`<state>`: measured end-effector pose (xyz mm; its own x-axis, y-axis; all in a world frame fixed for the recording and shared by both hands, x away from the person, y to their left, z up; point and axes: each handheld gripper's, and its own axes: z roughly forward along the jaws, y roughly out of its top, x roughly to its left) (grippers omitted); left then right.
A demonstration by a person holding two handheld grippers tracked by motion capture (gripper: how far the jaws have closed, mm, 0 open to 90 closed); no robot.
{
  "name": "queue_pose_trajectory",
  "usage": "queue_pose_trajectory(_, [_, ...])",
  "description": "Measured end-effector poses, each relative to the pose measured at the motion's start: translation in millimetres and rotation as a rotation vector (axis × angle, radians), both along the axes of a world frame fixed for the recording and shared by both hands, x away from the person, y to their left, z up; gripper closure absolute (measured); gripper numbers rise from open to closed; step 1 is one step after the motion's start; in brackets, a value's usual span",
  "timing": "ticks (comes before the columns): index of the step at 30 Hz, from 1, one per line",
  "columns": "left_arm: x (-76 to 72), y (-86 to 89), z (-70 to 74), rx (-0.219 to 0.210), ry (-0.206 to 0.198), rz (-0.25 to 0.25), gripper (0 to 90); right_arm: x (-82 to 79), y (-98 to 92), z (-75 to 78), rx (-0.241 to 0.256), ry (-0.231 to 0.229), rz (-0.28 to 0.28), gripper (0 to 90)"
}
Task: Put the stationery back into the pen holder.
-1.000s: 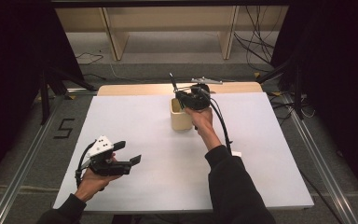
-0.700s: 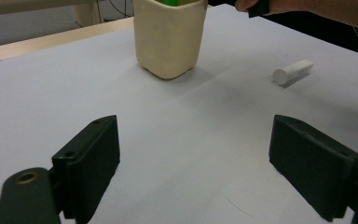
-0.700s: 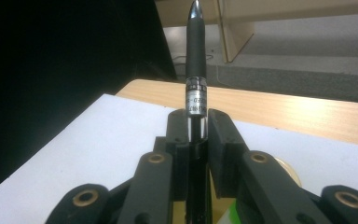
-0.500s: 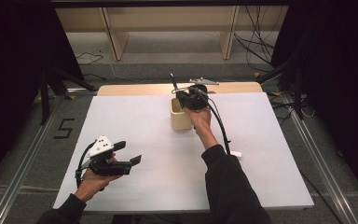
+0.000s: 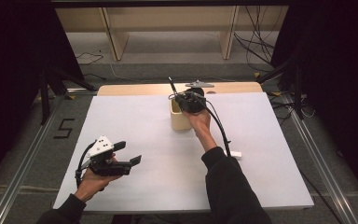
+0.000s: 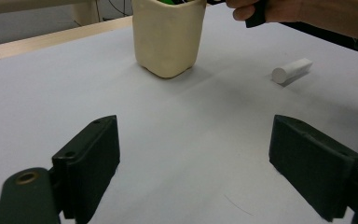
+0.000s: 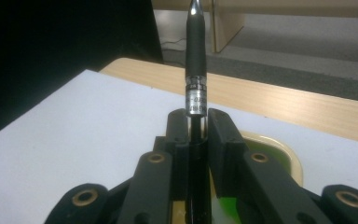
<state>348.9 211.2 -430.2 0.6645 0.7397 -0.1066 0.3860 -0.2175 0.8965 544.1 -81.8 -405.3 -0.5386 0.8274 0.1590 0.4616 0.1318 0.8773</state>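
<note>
- The pen [image 7: 196, 70] is dark, with a silver band, and I see it upright between the jaws of my right hand-held gripper [image 7: 196, 122].
- Its lower part goes down between the jaws and over the cup [image 7: 279, 151]; I cannot tell if the tip is inside the cup.
- In the high view the pen [image 5: 171, 87] rises a little tilted above the cup [image 5: 180, 119].
- The right hand-held gripper [image 5: 189, 100] is clamped on the pen and is just over the cup's mouth, toward the far edge of the worktop [image 5: 144, 126].
- The cup is cream coloured and stands upright; something green shows inside it in the right gripper view.
- In the left gripper view the cup [image 6: 168, 37] stands ahead of my left hand-held gripper [image 6: 193, 154], well apart from it.
- The left hand-held gripper [image 5: 123, 154] has its jaws wide apart, with nothing between them, low over the near left part of the worktop.
- A small white cylinder [image 5: 235, 154] lies on the worktop just beside my right sleeve [image 5: 223, 182].
- The same cylinder [image 6: 291, 71] lies on its side, to the right of the cup and apart from it.
</note>
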Motion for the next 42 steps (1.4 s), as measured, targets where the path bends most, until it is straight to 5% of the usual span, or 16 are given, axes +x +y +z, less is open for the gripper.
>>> queue_pose_trajectory(12, [0.0, -0.2, 0.0, 0.002, 0.001, -0.002, 15.7, -2.3, 1.3, -2.1, -0.130, 0.014, 0.023, 78.3])
queue_pose_trajectory(18, [-0.1, -0.1, 0.1, 0.001, 0.000, 0.001, 15.7, -11.4, -8.2, 10.6, -0.070, 0.007, 0.066, 61.2])
queue_pose_trajectory(27, [0.0, 0.3, 0.5, 0.000, 0.003, 0.003, 15.7, -25.4, -33.3, 27.3, -0.044, 0.034, 0.108, 41.5])
queue_pose_trajectory(42, [0.0, 1.2, 1.1, -0.003, 0.002, 0.009, 15.6, -54.1, -85.8, 25.6, -0.131, 0.095, 0.180, 29.5])
